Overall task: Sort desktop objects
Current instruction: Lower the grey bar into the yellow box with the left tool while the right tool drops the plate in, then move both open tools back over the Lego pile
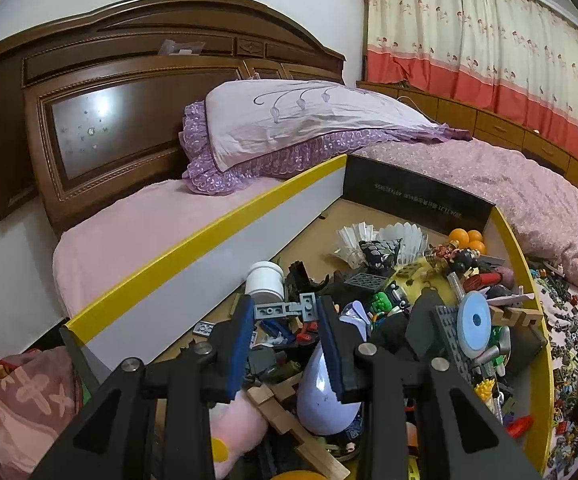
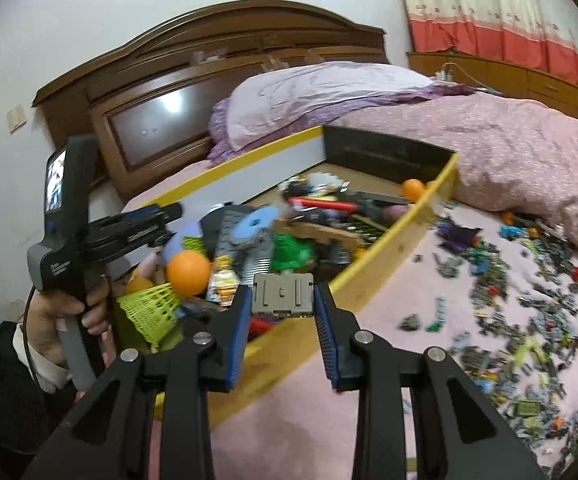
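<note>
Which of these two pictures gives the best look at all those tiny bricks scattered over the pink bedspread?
The right wrist view. The scattered bricks spread widely across the pink bedspread beside the yellow-rimmed box, though slightly blurred. The left wrist view shows only a narrow strip of them at its right edge, beyond the box.

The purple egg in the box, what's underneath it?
The purple egg lies on wooden blocks and a pink plush toy. Whatever is below is hidden by the left gripper.
</note>
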`<state>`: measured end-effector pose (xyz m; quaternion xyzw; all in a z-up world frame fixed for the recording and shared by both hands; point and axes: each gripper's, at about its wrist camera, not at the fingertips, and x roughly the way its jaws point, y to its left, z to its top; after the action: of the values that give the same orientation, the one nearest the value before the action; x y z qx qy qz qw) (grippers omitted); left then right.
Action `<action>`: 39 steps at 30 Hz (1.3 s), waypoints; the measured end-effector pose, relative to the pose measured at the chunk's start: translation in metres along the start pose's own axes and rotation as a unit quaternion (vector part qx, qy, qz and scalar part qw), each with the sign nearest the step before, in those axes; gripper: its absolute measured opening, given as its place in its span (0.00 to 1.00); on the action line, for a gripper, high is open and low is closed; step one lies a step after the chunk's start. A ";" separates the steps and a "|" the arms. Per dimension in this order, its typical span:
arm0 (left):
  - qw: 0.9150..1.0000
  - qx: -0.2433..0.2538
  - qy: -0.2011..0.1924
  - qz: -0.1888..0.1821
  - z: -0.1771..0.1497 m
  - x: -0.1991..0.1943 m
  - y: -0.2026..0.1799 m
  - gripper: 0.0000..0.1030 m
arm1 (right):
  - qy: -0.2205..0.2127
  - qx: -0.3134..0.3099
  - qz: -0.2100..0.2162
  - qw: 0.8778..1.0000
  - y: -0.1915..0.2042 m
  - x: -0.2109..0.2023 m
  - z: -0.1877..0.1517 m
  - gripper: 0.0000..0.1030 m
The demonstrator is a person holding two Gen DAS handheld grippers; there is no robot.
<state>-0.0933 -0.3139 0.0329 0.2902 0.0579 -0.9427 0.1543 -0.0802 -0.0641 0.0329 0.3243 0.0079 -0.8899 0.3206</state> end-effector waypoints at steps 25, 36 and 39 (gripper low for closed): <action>1.000 0.019 0.012 0.017 -0.002 0.002 -0.006 0.48 | 0.018 0.008 0.032 0.999 0.012 0.011 -0.005 0.35; 1.000 -0.011 0.028 -0.009 -0.009 -0.013 -0.011 0.48 | 0.009 0.042 0.000 0.999 -0.015 -0.033 -0.033 0.41; 1.000 -0.012 0.020 -0.012 -0.013 -0.031 -0.017 0.48 | 0.013 0.047 -0.030 0.998 -0.029 -0.050 -0.049 0.41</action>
<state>-0.0678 -0.2875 0.0395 0.3064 0.0753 -0.9377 0.1452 -0.0398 -0.0017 0.0176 0.3497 -0.0201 -0.8943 0.2784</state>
